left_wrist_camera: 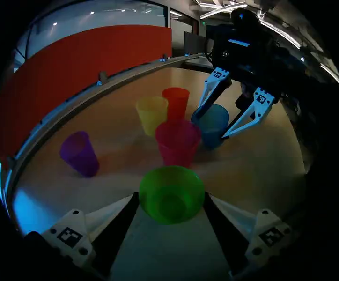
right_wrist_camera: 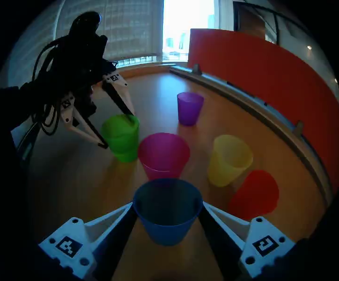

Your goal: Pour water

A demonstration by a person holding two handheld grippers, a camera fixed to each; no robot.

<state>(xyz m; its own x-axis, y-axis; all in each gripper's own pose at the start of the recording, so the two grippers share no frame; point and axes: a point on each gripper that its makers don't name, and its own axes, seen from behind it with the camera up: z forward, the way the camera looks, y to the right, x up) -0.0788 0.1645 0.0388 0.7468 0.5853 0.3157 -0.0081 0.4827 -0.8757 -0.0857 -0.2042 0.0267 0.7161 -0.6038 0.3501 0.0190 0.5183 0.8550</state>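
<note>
My left gripper (left_wrist_camera: 170, 194) is shut on a green cup (left_wrist_camera: 172, 206), one finger on each side of its wall. My right gripper (right_wrist_camera: 168, 203) is likewise shut on a blue cup (right_wrist_camera: 168, 220). Both cups stand upright, low over the wooden table (left_wrist_camera: 263, 164). Seen from the left gripper view, the right gripper (left_wrist_camera: 210, 125) and blue cup (left_wrist_camera: 212, 122) are across the table. From the right gripper view, the left gripper (right_wrist_camera: 119, 131) holds the green cup (right_wrist_camera: 121, 138) at the far left. A magenta cup (left_wrist_camera: 178, 140) (right_wrist_camera: 164, 154) stands between them. I cannot make out water in any cup.
A yellow cup (left_wrist_camera: 151, 114) (right_wrist_camera: 229, 159), a red cup (left_wrist_camera: 176, 102) (right_wrist_camera: 256, 193) and a purple cup (left_wrist_camera: 79, 153) (right_wrist_camera: 189, 107) stand upright nearby. A red partition (left_wrist_camera: 76, 61) (right_wrist_camera: 272, 70) with a grey rail borders the table's far side. Windows (right_wrist_camera: 188, 28) lie beyond.
</note>
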